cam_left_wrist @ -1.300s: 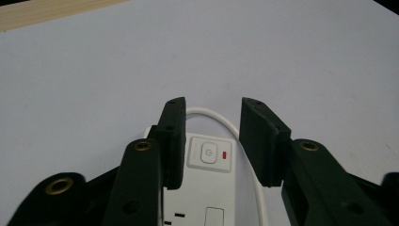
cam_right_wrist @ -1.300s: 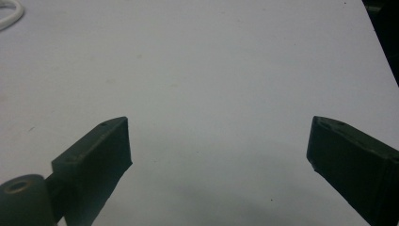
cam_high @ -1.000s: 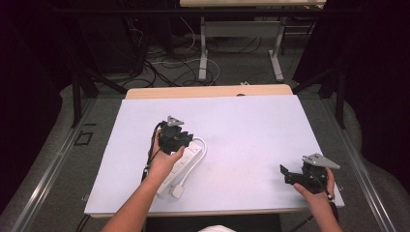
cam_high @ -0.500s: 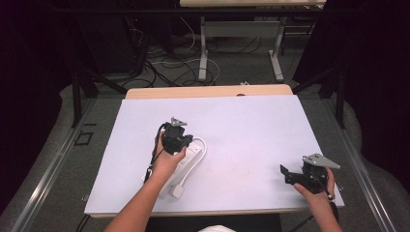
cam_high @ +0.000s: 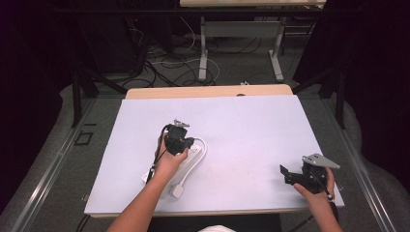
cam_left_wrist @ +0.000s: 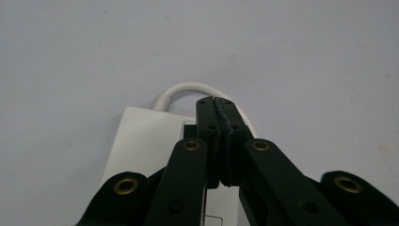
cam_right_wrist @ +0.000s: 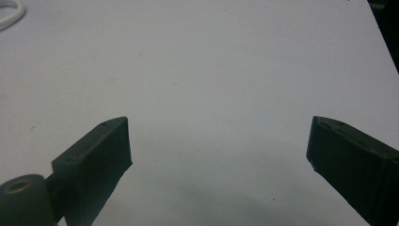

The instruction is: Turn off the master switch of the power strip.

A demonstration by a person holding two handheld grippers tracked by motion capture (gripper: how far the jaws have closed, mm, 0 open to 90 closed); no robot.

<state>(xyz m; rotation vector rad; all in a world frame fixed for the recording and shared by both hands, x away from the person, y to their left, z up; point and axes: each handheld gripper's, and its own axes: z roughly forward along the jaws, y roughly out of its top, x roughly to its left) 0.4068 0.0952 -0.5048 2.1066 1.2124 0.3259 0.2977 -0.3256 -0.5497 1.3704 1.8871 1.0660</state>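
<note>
- The left tool (cam_high: 180, 140) had its jaws pressed flat together with nothing between them, tips poised over the far end of the white power strip (cam_left_wrist: 155, 141), where the white cord (cam_left_wrist: 181, 89) looped out just beyond the tips
- The right tool (cam_high: 290, 175) was well apart from the strip, jaws spread wide and empty above the bare desk (cam_high: 251, 130)
- Risk, as I judged it: closed tips pushing on the strip's end could skid it across the smooth desk, or snag the cord loop and drag the plug (cam_high: 178, 190) along
- The left gripper view showed the jaws meeting; the high view hid that under the hand (cam_high: 170, 157)
- The high view showed the strip's whole lie and the cord curling back towards the person; the right gripper view caught just a sliver of cord (cam_right_wrist: 9, 12) far off at its corner
</note>
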